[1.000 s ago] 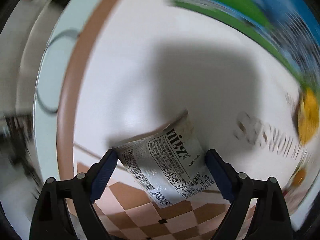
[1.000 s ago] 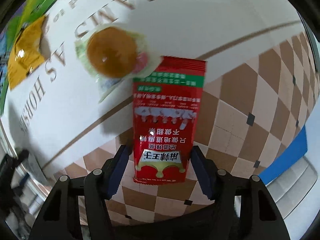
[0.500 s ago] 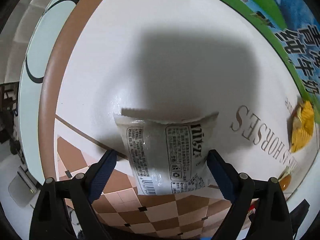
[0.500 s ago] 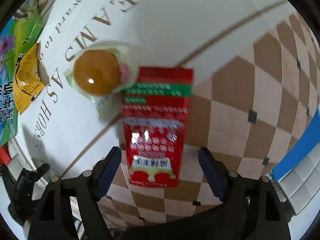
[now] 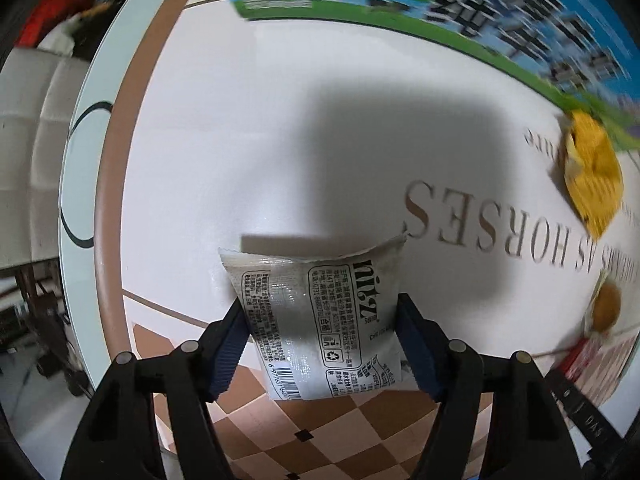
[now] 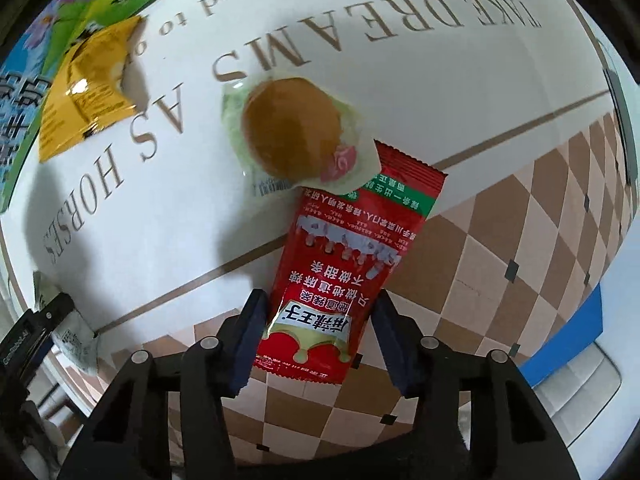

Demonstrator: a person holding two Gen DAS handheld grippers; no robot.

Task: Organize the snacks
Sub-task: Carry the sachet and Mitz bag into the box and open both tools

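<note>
Snacks are lying on a round tabletop whose glossy white cloth is carrying brown serif lettering and a tan checkered patch. Taking that lettering as the landmark: a silvery-white sachet, flat, crinkled and printed with black text and a barcode, is lying just below it, and the left gripper is closing on it, blue ribbed pads pressing both side edges. On the other side of the lettering, a glossy red sachet with a green band and white characters is crossing onto the checkered patch; the right gripper is closing around its lower end, left pad touching, right pad just beside the edge. A round brown bun in clear wrap is overlapping the red sachet's top corner. A crumpled yellow packet is resting above the lettering, beside a green-and-blue carton.
</note>
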